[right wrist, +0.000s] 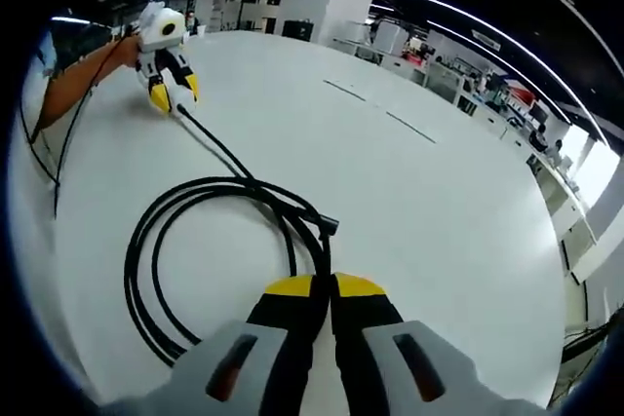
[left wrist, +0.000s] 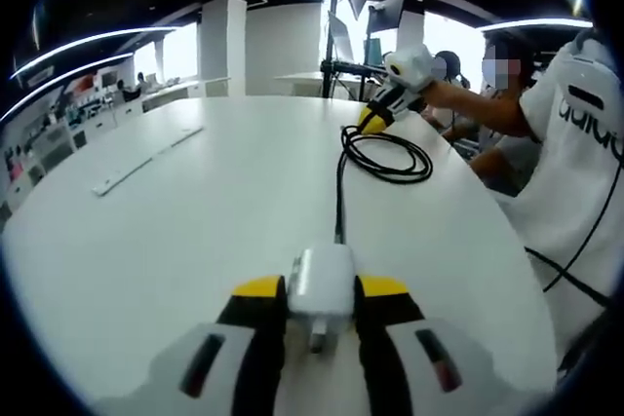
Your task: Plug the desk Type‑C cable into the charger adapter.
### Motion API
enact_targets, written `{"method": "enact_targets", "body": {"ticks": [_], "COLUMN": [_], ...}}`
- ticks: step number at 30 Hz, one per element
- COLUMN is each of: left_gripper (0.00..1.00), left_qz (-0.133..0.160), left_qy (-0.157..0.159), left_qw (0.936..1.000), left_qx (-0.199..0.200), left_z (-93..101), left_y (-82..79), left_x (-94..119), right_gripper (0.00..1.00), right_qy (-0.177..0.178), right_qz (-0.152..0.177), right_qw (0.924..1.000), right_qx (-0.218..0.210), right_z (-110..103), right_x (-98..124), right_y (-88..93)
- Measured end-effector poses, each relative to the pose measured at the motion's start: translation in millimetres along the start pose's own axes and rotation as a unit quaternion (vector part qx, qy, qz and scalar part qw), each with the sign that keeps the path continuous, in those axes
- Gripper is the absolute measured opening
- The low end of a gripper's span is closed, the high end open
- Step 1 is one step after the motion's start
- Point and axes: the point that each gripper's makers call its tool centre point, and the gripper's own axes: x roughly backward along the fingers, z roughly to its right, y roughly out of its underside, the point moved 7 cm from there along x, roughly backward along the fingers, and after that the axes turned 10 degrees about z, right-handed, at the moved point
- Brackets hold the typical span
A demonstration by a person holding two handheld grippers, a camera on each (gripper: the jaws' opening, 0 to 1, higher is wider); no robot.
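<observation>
My left gripper (left wrist: 320, 311) is shut on a white charger adapter (left wrist: 322, 283) low over the white table (left wrist: 195, 241). A black cable (left wrist: 338, 197) runs from the adapter's far face to a coil (left wrist: 388, 155); I cannot tell if its plug is fully seated. My right gripper (left wrist: 373, 120) rests at the coil's far edge. In the right gripper view the coil (right wrist: 185, 197) lies just in front of my right gripper (right wrist: 328, 289), whose yellow tips are pressed together where the strands meet them. A loose cable end (right wrist: 330, 225) sticks out beside the coil. The left gripper (right wrist: 168, 80) is far across the table.
A person in a white shirt (left wrist: 575, 143) sits at the table's right edge, with a thin black wire hanging by them. A flat white strip (left wrist: 122, 177) lies at the left. Thin dark slots (right wrist: 409, 127) mark the table surface. Desks and pillars stand beyond.
</observation>
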Motion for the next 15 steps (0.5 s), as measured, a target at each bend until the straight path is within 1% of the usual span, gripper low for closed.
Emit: {"method": "enact_targets", "body": {"ticks": [2, 5, 6, 8, 11, 15], "left_gripper": [0.26, 0.26, 0.26, 0.26, 0.26, 0.26], "left_qz": [0.002, 0.004, 0.006, 0.007, 0.008, 0.007], "left_qy": [0.001, 0.003, 0.003, 0.004, 0.004, 0.006], "left_qw": [1.0, 1.0, 1.0, 1.0, 1.0, 1.0], "left_qx": [0.0, 0.0, 0.002, 0.002, 0.004, 0.001], "left_z": [-8.1, -8.1, -9.5, -12.1, -20.3, -24.3], "left_y": [-2.2, -3.1, -3.5, -3.9, -4.8, -5.2], "left_x": [-2.4, -4.5, -5.2, -5.6, -6.3, -7.0], "right_gripper": [0.04, 0.04, 0.03, 0.02, 0.02, 0.02], "right_qy": [-0.001, -0.001, -0.001, 0.002, 0.003, 0.0], "right_qz": [0.012, 0.018, 0.02, 0.033, 0.025, 0.02], "right_qw": [0.9998, 0.9997, 0.9996, 0.9991, 0.9995, 0.9997], "right_qx": [-0.016, -0.019, -0.02, -0.028, -0.022, -0.016], "right_z": [1.4, 3.5, 4.4, 6.0, 8.2, 3.7], "right_x": [-7.5, -10.4, -12.4, -12.8, -19.1, -21.9], "right_y": [-5.4, -9.4, -11.2, -15.7, -17.6, -16.0]}}
